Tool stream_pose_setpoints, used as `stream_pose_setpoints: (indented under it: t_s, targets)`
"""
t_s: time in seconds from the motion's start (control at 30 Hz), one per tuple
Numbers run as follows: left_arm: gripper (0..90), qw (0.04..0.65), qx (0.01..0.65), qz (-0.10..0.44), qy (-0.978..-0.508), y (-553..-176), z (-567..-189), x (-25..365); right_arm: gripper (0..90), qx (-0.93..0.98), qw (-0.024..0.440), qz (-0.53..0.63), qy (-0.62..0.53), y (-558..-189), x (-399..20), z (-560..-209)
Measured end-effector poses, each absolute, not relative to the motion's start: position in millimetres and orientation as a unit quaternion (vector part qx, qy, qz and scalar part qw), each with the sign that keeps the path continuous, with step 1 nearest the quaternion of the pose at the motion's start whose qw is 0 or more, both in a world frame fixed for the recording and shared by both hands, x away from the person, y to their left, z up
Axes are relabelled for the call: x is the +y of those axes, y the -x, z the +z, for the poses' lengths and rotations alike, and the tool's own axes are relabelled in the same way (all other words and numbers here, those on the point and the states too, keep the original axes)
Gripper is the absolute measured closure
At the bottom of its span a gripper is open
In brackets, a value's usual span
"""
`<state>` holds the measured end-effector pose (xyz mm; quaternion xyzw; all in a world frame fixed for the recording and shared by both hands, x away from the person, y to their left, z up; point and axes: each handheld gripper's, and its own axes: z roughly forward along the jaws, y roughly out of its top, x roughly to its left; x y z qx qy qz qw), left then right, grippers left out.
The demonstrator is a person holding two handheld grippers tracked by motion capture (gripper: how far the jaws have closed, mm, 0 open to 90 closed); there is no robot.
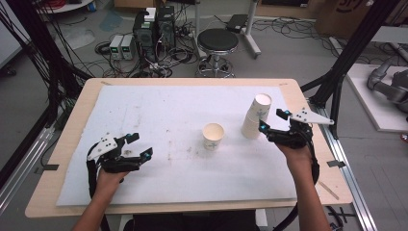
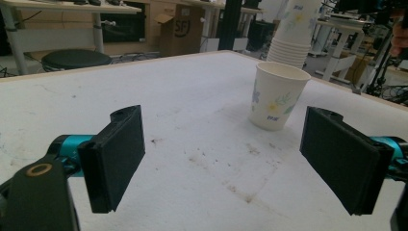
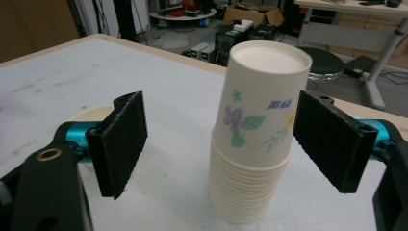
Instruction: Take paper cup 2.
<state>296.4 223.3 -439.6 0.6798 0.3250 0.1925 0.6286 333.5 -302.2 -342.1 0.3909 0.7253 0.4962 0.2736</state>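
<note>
A stack of upside-down flowered paper cups (image 1: 256, 117) stands on the right side of the white mat (image 1: 159, 106). In the right gripper view the stack (image 3: 255, 144) rises between my right gripper's (image 3: 219, 139) black pads, which stand apart from its sides; that gripper (image 1: 273, 120) is open. One upright paper cup (image 1: 213, 136) sits near the middle of the mat, left of the stack. My left gripper (image 1: 142, 144) hovers low at the front left, open with nothing between its pads (image 2: 115, 159). It looks toward the single cup (image 2: 277, 96), with the stack (image 2: 293, 33) behind it.
The mat covers most of the wooden table (image 1: 293, 86), with bare wood along its edges. Black frame posts (image 1: 337, 91) rise just past the right edge. A round stool (image 1: 218, 41) and computer cases with cables (image 1: 154, 31) stand on the floor beyond the far edge.
</note>
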Motion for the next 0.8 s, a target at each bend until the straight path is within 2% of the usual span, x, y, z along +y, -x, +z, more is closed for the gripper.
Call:
stream_pose_setpoints:
  t_s: [0.37,0.8]
  targets:
    - [15.7,0.629,0.328,0.195,-0.678,-296,-440,224,20.0,0.728,0.286,0.461,-0.42,-371,-301,-331]
    - [15.7,0.63,0.329,0.191,-0.677,-298,-440,224,20.0,0.755,0.247,0.429,-0.43,-406,-286,-337]
